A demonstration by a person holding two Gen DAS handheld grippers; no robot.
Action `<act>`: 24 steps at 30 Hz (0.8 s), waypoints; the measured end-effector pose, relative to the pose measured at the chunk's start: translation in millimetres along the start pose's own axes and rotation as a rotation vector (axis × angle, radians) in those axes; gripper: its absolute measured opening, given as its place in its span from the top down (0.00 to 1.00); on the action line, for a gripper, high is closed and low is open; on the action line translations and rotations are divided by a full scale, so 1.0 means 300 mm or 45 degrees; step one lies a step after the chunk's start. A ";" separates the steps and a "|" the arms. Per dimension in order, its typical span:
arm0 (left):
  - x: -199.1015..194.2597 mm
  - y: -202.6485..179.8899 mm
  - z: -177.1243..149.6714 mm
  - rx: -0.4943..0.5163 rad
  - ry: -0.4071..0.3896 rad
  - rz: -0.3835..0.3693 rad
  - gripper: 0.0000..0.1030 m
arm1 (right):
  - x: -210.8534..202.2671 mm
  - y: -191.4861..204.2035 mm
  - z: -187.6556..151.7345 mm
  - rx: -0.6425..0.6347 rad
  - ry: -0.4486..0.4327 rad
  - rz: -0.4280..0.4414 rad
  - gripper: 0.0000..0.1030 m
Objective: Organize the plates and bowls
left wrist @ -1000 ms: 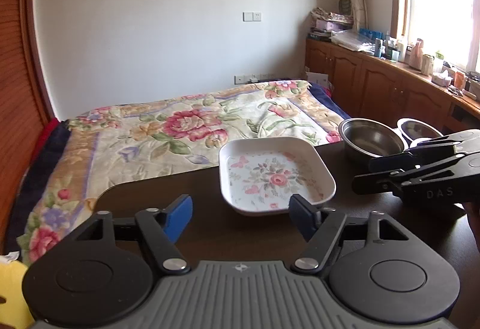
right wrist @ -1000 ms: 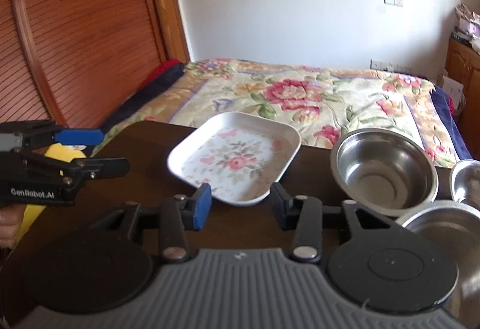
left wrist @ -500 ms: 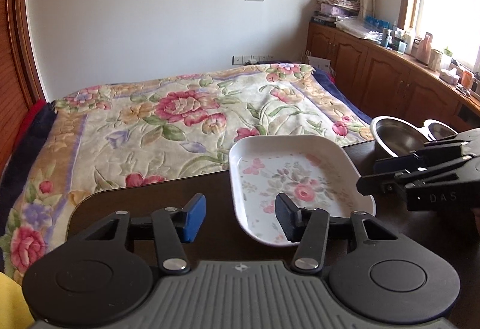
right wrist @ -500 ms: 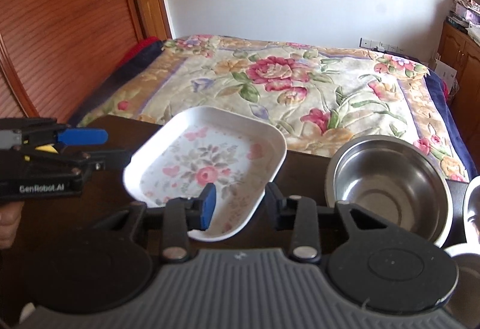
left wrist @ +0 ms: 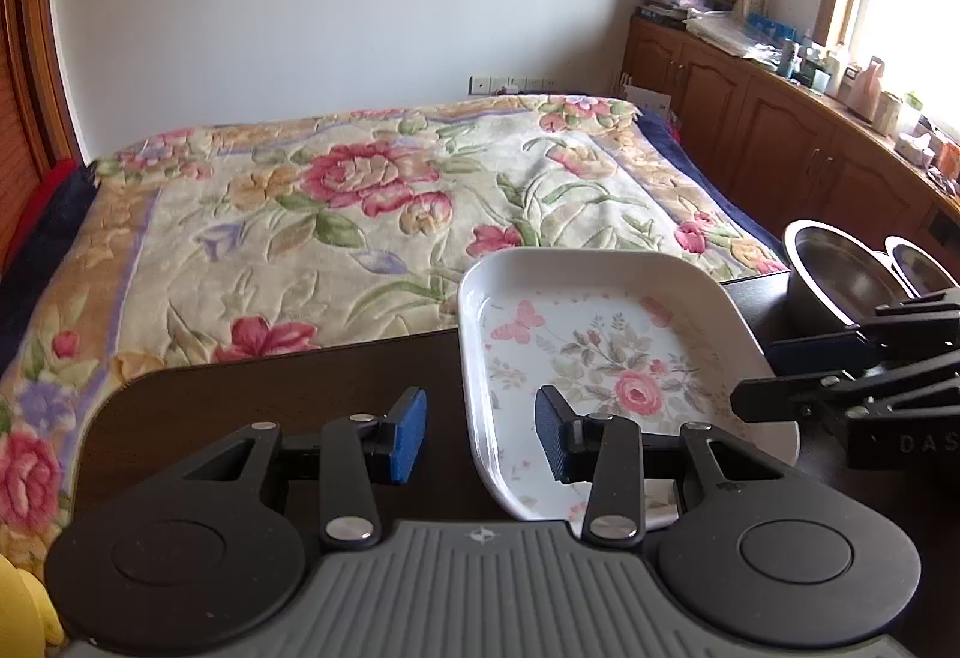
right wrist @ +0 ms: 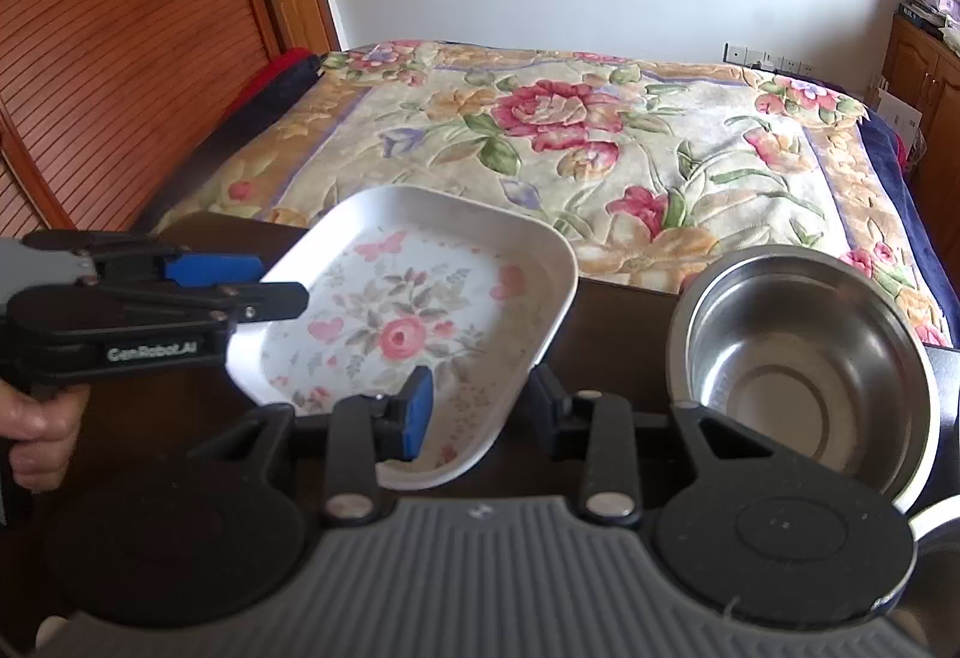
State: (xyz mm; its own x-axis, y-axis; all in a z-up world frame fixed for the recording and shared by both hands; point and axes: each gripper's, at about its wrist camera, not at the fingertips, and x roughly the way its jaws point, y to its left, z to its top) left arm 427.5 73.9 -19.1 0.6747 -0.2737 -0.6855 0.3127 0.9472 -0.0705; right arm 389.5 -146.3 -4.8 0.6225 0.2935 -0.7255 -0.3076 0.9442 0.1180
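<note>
A white square plate with a rose pattern [left wrist: 606,352] [right wrist: 408,322] lies on the dark table [left wrist: 270,394]. My left gripper [left wrist: 480,439] [right wrist: 276,283] is open, and its fingers straddle the plate's left rim. My right gripper [right wrist: 480,406] [left wrist: 756,376] is open too, with the plate's right rim between its fingers. I cannot tell whether any pad touches the plate. A steel bowl [right wrist: 798,358] [left wrist: 840,280] stands just right of the plate, and a second steel bowl [left wrist: 918,268] sits behind it.
A bed with a floral cover [left wrist: 360,214] runs beyond the table's far edge. Wooden cabinets [left wrist: 780,135] line the right wall. A white-rimmed dish [right wrist: 936,526] shows at the lower right. A hand [right wrist: 36,436] grips the left tool. A yellow object [left wrist: 18,598] lies at the near left.
Both grippers have come in on the plate from opposite sides, each now with a rim between its fingers. Both finger gaps have narrowed somewhat.
</note>
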 end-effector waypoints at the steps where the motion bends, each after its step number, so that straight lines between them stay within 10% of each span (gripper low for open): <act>1: 0.007 0.000 0.000 -0.006 0.004 0.000 0.59 | 0.002 -0.003 0.000 0.008 0.004 0.003 0.64; 12: 0.022 0.002 -0.008 -0.015 0.012 -0.021 0.80 | 0.036 -0.020 -0.013 0.047 0.047 0.023 0.75; 24: -0.046 0.025 -0.035 -0.113 0.042 -0.034 0.82 | 0.001 -0.006 -0.025 0.050 0.017 0.077 0.78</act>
State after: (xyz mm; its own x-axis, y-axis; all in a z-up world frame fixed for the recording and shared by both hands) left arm 413.6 86.4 -17.8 0.6442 -0.2949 -0.7057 0.2689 0.9511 -0.1521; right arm 384.8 -149.1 -10.2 0.5938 0.3483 -0.7253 -0.3156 0.9300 0.1883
